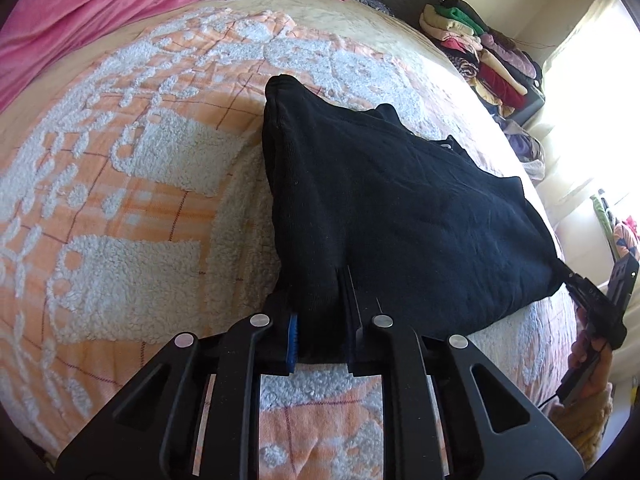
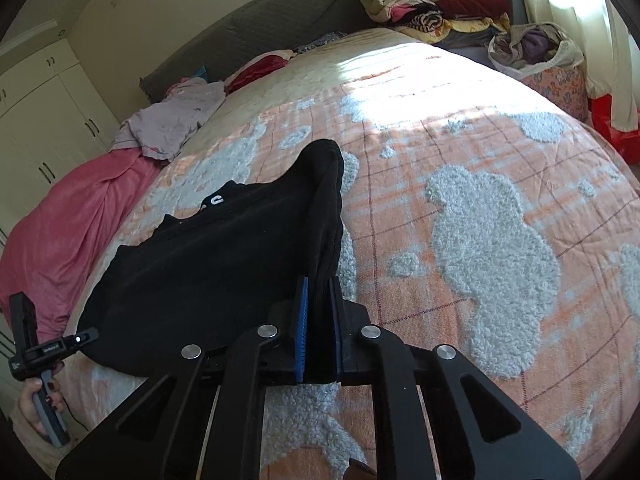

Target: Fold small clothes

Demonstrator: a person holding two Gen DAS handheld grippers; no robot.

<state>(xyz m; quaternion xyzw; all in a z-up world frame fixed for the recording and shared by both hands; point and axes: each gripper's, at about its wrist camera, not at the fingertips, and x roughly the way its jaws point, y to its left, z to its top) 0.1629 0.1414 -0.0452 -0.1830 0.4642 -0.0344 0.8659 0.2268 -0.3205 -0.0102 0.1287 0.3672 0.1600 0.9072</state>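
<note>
Sunlight from a curtained window (image 2: pixel 568 12) falls across an orange-and-white bedspread (image 2: pixel 460 208) below a grey headboard (image 2: pixel 260 28).

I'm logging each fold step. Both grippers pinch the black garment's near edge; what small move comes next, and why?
Probably lift both corners and carry them forward. The left gripper and right gripper each clamp a near corner of the black knit garment, which lies flat on the orange-and-white fleece blanket.
</note>
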